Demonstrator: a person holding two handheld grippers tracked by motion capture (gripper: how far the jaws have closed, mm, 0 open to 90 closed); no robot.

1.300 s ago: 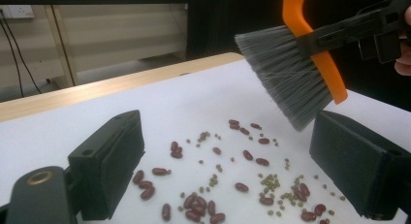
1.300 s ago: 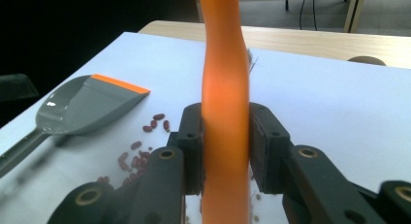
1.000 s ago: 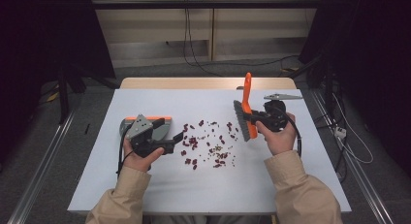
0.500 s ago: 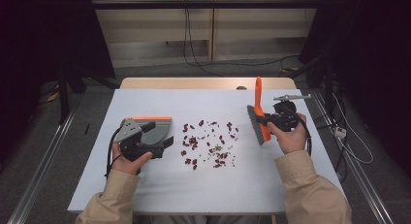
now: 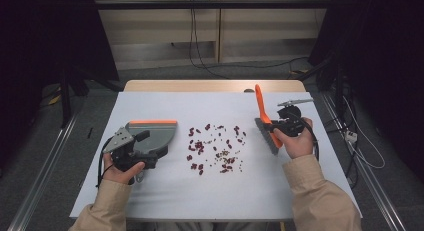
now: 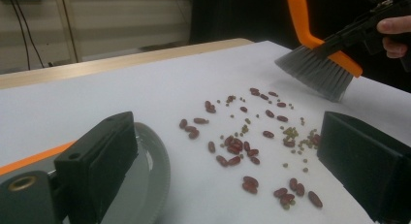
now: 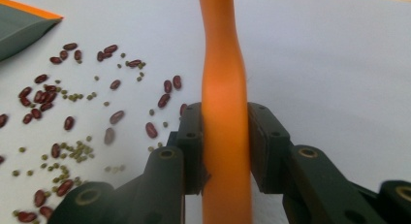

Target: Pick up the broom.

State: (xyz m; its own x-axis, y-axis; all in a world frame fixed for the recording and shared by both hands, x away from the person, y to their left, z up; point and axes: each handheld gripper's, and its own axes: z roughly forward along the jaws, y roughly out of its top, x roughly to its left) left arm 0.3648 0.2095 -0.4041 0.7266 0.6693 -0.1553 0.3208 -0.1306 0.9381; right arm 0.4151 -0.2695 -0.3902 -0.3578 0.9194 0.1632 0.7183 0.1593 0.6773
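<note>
Two beans sorts, red and small green, visible in left gripper view; high view blurs them. Left gripper pinches dustpan, now farther left. Right gripper clamps brush handle, shifted right.

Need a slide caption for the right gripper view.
Right tongs clamp the orange brush handle above scattered beans.
</note>
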